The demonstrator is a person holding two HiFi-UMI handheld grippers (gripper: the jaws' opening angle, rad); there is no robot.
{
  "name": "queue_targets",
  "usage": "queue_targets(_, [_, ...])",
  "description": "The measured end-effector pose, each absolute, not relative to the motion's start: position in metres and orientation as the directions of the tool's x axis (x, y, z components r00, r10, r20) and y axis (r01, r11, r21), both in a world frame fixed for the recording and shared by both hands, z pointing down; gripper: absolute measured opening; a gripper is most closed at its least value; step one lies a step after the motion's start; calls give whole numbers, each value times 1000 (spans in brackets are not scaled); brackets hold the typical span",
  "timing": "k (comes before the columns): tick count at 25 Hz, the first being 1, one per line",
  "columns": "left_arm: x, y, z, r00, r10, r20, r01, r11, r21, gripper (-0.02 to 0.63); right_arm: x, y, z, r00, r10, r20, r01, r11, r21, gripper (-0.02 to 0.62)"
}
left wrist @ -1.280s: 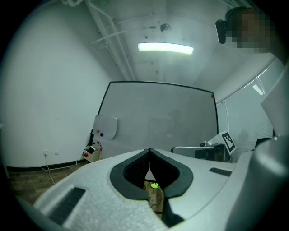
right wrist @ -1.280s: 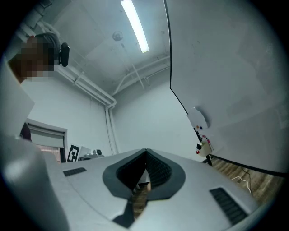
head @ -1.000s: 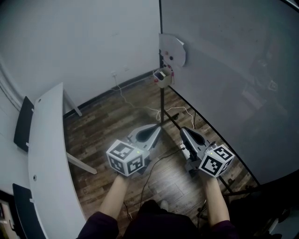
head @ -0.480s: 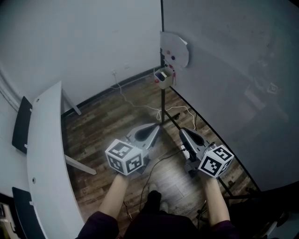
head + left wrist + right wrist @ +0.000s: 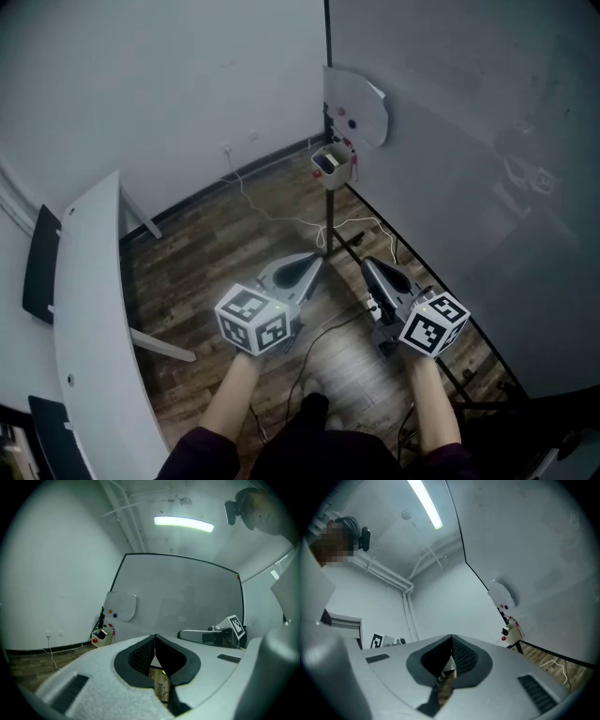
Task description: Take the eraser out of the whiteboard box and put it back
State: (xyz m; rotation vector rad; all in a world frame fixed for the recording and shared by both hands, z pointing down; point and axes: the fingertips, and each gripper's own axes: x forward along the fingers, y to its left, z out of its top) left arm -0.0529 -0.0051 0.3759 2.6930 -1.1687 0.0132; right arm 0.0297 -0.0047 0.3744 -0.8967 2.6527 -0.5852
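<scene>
The small beige whiteboard box [image 5: 332, 165] hangs at the whiteboard's lower left corner, well ahead of both grippers. A dark block inside it [image 5: 325, 161] looks like the eraser. The box also shows small in the left gripper view [image 5: 100, 636] and in the right gripper view [image 5: 512, 633]. My left gripper [image 5: 316, 263] and right gripper [image 5: 367, 265] are held side by side above the wooden floor, pointing toward the box. Both are shut with nothing between their pads [image 5: 154, 638] [image 5: 451, 639].
The large whiteboard [image 5: 469, 150] fills the right side, with a white sheet and magnets [image 5: 356, 114] above the box. Its stand leg [image 5: 326, 220] and loose cables [image 5: 281, 217] lie on the floor ahead. A curved white desk [image 5: 89, 291] and a dark chair [image 5: 42, 262] stand at the left.
Both grippers and the head camera have drifted forward together toward the whiteboard box, which now sits slightly lower and nearer in view. The jaws stay shut.
</scene>
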Motion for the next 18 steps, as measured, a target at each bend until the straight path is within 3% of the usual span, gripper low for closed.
queue_targets(18, [-84, -94, 380, 749, -656, 91, -658, -723, 211, 6, -5, -85, 371, -712, -691, -126, -572, 675, -466, 3])
